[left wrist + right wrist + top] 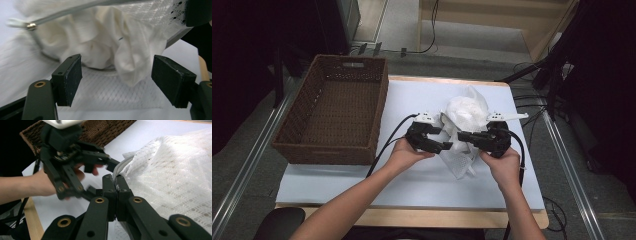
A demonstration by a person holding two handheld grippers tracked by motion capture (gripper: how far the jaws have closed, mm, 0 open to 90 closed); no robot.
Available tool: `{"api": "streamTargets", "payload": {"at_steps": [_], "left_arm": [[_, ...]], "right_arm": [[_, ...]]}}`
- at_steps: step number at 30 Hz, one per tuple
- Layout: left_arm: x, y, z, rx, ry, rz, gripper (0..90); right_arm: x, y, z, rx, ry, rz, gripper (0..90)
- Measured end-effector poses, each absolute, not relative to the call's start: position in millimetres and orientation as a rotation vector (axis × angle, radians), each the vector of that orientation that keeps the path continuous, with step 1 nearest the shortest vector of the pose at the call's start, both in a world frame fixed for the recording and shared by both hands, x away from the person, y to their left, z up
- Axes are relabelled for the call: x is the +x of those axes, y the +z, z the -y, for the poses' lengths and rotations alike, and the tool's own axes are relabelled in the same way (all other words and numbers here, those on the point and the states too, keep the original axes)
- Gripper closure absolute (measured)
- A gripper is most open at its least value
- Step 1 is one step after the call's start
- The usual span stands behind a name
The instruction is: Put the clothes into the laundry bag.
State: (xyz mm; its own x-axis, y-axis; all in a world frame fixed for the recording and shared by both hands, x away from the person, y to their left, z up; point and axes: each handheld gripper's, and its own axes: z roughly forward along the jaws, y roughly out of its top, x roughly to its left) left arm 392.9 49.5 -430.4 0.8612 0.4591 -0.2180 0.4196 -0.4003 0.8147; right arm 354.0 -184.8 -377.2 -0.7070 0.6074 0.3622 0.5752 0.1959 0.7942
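Dim room, dark floor w/ cables around a table (412, 212) under a pale blue-white mat. Right gripper (115, 185): jaws pressed together, pinching the zip edge of a white mesh laundry bag (463, 131) at mat centre. Left gripper (116, 80): jaws spread, nothing betw. pads, facing the bag's open mouth.

Risks, as I judge: the bag hangs from one pinch only, so a tug could slip the thin mesh out; the left pads could snag the mesh or zipper pull (30, 25) going in; white cloth (110, 45) could spill out if the mouth tips.

Bag holds bunched white cloth. Brown wicker basket (332, 150) at left, apart from the bag, looks empty.
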Motion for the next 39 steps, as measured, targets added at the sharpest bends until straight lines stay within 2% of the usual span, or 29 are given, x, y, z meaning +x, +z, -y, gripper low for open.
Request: {"api": "streamTargets", "payload": {"at_steps": [4,6,9,12,13,15,17,19,25,30,39], "left_arm": [[401.2,-438.4,-24.3,2.114,0.162,-0.575,9.4],[408.9,-441.2,-15.1,2.117,0.149,-0.576,6.0],[417.3,-443.0,-4.1,2.117,0.145,-0.557,6.8],[422.9,-443.5,-0.4,2.097,0.190,-0.528,19.5],[424.1,-444.0,-0.2,2.083,0.201,-0.537,32.9],[428.1,-444.9,-1.3,2.061,0.186,-0.556,53.6],[426.8,-444.2,1.2,2.069,0.202,-0.572,70.1],[423.4,-443.3,3.4,2.062,0.195,-0.613,78.9],[407.5,-441.2,-14.6,1.929,0.182,-0.716,82.0],[398.2,-441.6,-12.2,1.906,0.188,-0.727,81.8],[408.8,-441.2,2.6,1.853,0.310,-0.821,81.6]], "right_arm": [[355.0,-376.4,185.1,1.178,1.583,-2.410,90.0],[355.3,-376.1,186.1,1.178,1.588,-2.412,90.0],[355.9,-376.1,188.9,1.184,1.592,-2.408,90.0],[356.3,-376.8,192.3,1.198,1.595,-2.405,90.0],[356.4,-376.9,193.6,1.204,1.590,-2.400,90.0],[356.5,-376.8,196.0,1.220,1.603,-2.391,90.0],[357.0,-376.5,196.4,1.209,1.618,-2.393,90.0],[356.3,-375.7,194.2,1.181,1.622,-2.401,90.0],[353.8,-373.0,187.2,1.119,1.658,-2.443,90.0],[347.6,-369.3,178.9,1.035,1.674,-2.508,90.0],[349.1,-375.4,187.6,1.001,1.755,-2.582,90.0]]}}
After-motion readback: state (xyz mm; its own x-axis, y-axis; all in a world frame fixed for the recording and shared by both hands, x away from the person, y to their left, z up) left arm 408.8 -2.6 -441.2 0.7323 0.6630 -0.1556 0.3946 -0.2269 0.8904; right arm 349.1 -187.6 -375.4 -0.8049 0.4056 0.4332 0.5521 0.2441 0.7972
